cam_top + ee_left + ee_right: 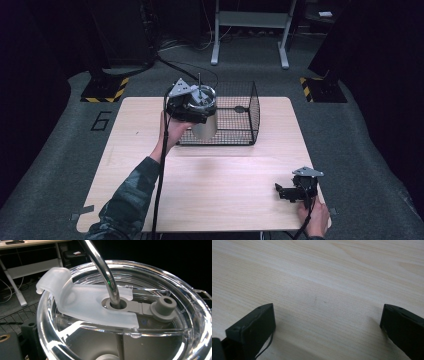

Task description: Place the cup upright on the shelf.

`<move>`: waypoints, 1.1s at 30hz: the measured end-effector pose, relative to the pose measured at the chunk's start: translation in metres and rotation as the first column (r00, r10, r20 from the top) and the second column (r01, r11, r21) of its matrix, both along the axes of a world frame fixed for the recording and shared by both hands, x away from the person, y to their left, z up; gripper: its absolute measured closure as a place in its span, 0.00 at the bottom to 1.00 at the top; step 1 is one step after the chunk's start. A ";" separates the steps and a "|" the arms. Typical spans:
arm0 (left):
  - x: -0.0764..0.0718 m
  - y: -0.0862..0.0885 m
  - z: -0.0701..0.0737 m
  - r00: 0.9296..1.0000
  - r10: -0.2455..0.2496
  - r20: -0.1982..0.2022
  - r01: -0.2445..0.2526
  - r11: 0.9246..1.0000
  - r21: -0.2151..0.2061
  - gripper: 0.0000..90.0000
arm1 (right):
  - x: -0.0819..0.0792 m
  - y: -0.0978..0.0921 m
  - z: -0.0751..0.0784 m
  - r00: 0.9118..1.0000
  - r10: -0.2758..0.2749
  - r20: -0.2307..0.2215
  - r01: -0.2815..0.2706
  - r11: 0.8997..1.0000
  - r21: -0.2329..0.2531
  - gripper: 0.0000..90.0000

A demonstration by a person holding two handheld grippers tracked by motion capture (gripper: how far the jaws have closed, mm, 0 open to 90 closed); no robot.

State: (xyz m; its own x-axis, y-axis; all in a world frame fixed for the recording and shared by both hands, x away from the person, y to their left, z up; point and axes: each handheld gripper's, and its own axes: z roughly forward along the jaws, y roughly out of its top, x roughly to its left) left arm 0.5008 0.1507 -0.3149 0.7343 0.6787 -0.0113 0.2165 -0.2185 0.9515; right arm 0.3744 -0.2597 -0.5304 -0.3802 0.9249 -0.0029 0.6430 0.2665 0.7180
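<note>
While the left claw [196, 107] grips the tumbler [204, 125], its lid [100, 305] shows close; right claw [327, 322] gapes empty.

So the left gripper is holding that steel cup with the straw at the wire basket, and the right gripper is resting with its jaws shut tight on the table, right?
Not quite. The right gripper rests on the table, but its jaws stand wide apart with bare wood between them, as the right gripper view shows. The rest holds: the left gripper has the steel cup with its straw at the wire basket.

Grey carpet [60, 165] surrounds the wooden table [225, 190]; a white desk frame [250, 30] stands behind.
</note>
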 end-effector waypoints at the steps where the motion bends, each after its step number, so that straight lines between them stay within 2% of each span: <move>1: 0.001 0.000 0.000 1.000 0.004 0.007 -0.004 1.000 -0.002 0.04 | 0.000 0.000 0.000 1.000 0.001 0.000 -0.001 1.000 0.000 0.00; 7: 0.010 -0.001 0.002 1.000 0.019 0.000 -0.019 1.000 0.002 0.04 | 0.000 0.000 0.000 1.000 0.001 0.000 -0.001 1.000 -0.001 0.00; 12: 0.019 -0.001 0.003 0.999 0.045 0.014 -0.045 0.999 0.006 0.04 | 0.000 0.000 0.000 1.000 0.000 0.000 0.000 1.000 0.000 0.00; 19: 0.030 0.000 0.003 0.997 0.072 0.011 -0.073 0.997 0.022 0.04 | 0.000 0.000 0.000 1.000 0.001 -0.001 -0.001 1.000 0.000 0.00; 25: 0.042 0.002 -0.001 0.995 0.103 -0.002 -0.103 0.995 0.009 0.04 | 0.000 0.001 0.000 1.000 -0.010 0.000 0.010 1.000 0.006 0.00; 33: 0.059 0.000 -0.011 0.989 0.143 -0.022 -0.142 0.989 0.027 0.04 | 0.000 0.001 0.000 1.000 -0.014 0.000 0.014 1.000 0.009 0.00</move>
State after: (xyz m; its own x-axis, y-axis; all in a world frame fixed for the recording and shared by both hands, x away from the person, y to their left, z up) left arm 0.5596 0.1509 -0.3258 0.6296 0.7768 -0.0095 0.2701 -0.2074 0.9403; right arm 0.3746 -0.2587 -0.5304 -0.3669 0.9303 0.0051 0.6465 0.2510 0.7205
